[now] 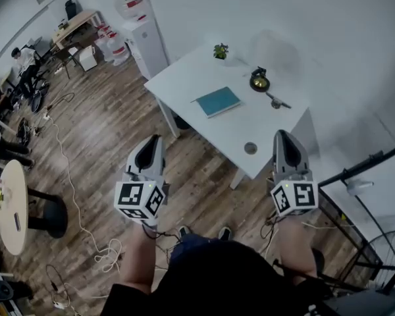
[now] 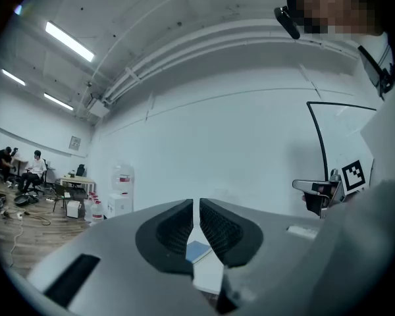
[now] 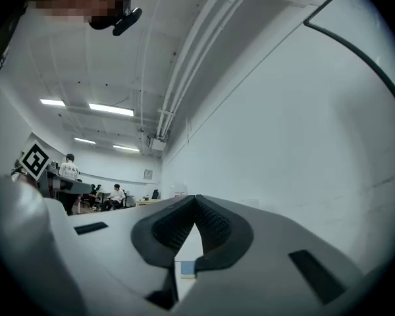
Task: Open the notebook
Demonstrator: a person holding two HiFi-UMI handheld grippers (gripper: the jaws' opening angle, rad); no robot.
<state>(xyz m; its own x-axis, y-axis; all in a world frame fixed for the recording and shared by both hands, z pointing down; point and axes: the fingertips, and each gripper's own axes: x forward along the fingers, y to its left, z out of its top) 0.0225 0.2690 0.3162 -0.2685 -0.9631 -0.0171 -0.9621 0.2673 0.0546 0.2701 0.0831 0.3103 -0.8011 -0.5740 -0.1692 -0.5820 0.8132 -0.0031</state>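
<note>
A closed teal notebook (image 1: 217, 101) lies flat near the middle of a white table (image 1: 184, 78). Both grippers hang in the air short of the table's near edge, well apart from the notebook. My left gripper (image 1: 154, 141) points at the table from the lower left, its jaws drawn together to a thin slit with nothing between them. My right gripper (image 1: 284, 135) is shut and empty beside the table's near right corner. In the left gripper view the notebook (image 2: 199, 250) shows below the left gripper (image 2: 196, 203). In the right gripper view the right gripper (image 3: 195, 197) has a small blue patch under it.
On the table stand a small potted plant (image 1: 220, 51), a black and gold object (image 1: 259, 79), a dark pen-like thing (image 1: 277, 101) and a grey disc (image 1: 250, 148). A water dispenser (image 1: 145, 41) stands behind; cables (image 1: 72, 189), a round side table (image 1: 12, 206) and a black rack (image 1: 368, 242) flank me.
</note>
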